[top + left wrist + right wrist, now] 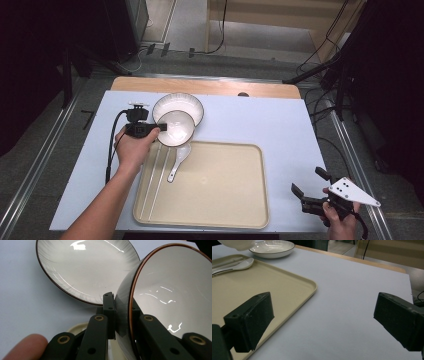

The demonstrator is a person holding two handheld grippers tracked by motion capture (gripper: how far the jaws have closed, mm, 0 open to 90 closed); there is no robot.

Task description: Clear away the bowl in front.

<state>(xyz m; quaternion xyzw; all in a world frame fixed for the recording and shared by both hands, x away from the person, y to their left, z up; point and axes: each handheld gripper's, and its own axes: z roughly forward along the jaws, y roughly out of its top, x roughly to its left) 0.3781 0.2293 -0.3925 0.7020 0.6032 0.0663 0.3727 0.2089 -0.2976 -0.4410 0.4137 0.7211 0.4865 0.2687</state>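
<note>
Spoon (179,161) and chopsticks (155,181) in tray (225,200)

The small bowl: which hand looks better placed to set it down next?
Left, probably. Its tool already clamps the small bowl by the rim, above the plate. The right tool waits open at the table's near corner.

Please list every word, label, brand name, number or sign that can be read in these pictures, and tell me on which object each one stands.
None: no readable text stands on anything here.
The bowl, the plate, the spoon, the tray and the blue table cover are plain.
The grey plate on the right claw shows small dark holes, not writing.
</note>
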